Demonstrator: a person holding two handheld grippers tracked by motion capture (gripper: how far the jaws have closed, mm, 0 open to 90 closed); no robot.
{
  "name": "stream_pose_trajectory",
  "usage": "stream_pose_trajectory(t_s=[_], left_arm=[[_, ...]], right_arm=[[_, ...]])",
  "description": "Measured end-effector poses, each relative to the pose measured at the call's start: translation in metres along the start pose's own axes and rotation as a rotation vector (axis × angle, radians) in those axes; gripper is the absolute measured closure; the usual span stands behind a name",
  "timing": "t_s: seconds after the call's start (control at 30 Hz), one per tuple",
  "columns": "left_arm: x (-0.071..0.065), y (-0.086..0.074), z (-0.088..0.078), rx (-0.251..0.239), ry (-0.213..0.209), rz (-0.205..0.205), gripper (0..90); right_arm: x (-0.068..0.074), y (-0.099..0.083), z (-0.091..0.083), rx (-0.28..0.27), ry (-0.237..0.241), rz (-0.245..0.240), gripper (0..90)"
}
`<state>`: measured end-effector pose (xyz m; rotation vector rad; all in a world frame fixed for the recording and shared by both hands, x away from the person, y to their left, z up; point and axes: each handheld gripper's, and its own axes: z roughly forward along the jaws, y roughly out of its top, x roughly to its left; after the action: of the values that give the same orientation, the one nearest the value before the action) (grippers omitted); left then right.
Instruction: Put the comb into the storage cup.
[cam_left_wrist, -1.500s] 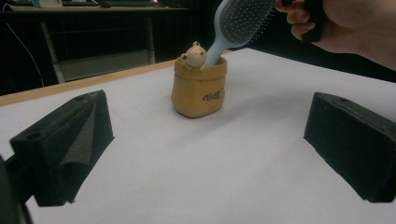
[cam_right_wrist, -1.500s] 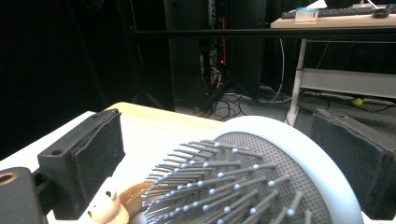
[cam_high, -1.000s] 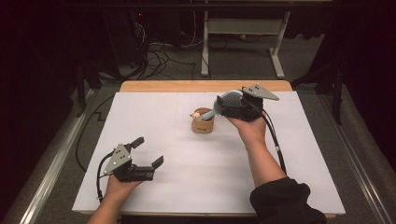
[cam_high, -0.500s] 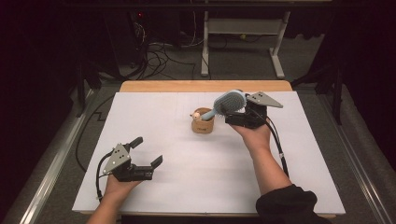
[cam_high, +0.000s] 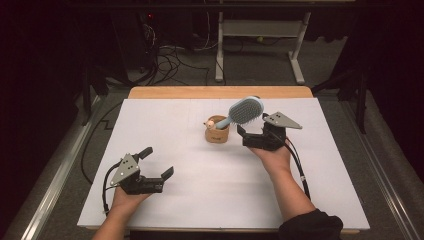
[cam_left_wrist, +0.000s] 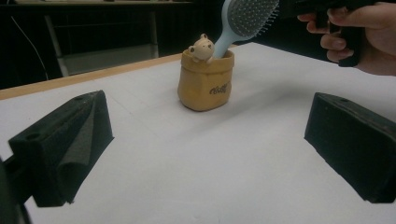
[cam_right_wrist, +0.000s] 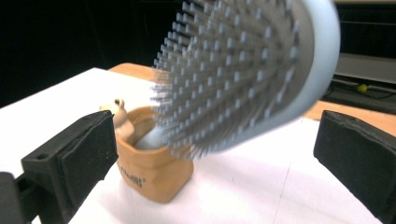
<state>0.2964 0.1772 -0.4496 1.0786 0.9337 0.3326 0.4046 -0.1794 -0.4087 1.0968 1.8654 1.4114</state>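
A light-blue hairbrush (cam_high: 246, 111) stands handle-down in a small tan cup (cam_high: 217, 134) at the middle of the table, its head leaning right. A little bear figure (cam_high: 211, 122) peeks over the cup's rim. My right gripper (cam_high: 252, 131) is open just right of the cup and below the brush head, touching neither. In the right gripper view the bristles (cam_right_wrist: 243, 70) hang close between the wide jaws, above the cup (cam_right_wrist: 154, 172). My left gripper (cam_high: 159, 162) rests open at the near left; its view faces the cup (cam_left_wrist: 205, 84) and brush (cam_left_wrist: 250, 16) from a distance.
A white sheet (cam_high: 200, 200) covers the table, with a bare wooden strip (cam_high: 220, 92) along the far edge. Beyond it lie floor cables (cam_high: 170, 55) and a metal desk frame (cam_high: 260, 35). Metal rails run along both sides of the table.
My right gripper has drawn back from the brush head, toward the person and slightly right. The brush stays leaning in the cup. The left gripper has not moved.
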Motion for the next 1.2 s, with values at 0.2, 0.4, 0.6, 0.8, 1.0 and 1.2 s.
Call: stream_pose_trajectory(t_s=[0.2, 0.4, 0.6, 0.8, 1.0, 1.2], left_arm=[[0.000, 0.000, 0.000, 0.005, 0.002, 0.003, 1.8], [0.000, -0.001, 0.000, 0.008, 0.003, 0.007, 1.8], [0.001, 0.000, -0.001, 0.005, 0.010, 0.010, 1.8], [0.003, 0.000, -0.002, 0.008, 0.019, 0.012, 1.8], [0.004, 0.001, -0.005, 0.015, 0.024, 0.018, 1.8], [0.009, 0.003, -0.012, 0.007, 0.045, 0.015, 1.8]], right_arm=[[0.002, -0.018, -0.004, 0.021, -0.001, -0.011, 0.2], [0.004, -0.037, -0.013, 0.033, 0.005, -0.017, 0.1], [0.006, -0.049, -0.030, 0.024, 0.012, -0.019, 0.2], [0.006, -0.058, -0.053, -0.008, 0.028, -0.031, 0.2], [0.005, -0.065, -0.077, -0.035, 0.031, -0.050, 0.2], [-0.002, -0.072, -0.101, -0.068, 0.009, -0.061, 0.2]])
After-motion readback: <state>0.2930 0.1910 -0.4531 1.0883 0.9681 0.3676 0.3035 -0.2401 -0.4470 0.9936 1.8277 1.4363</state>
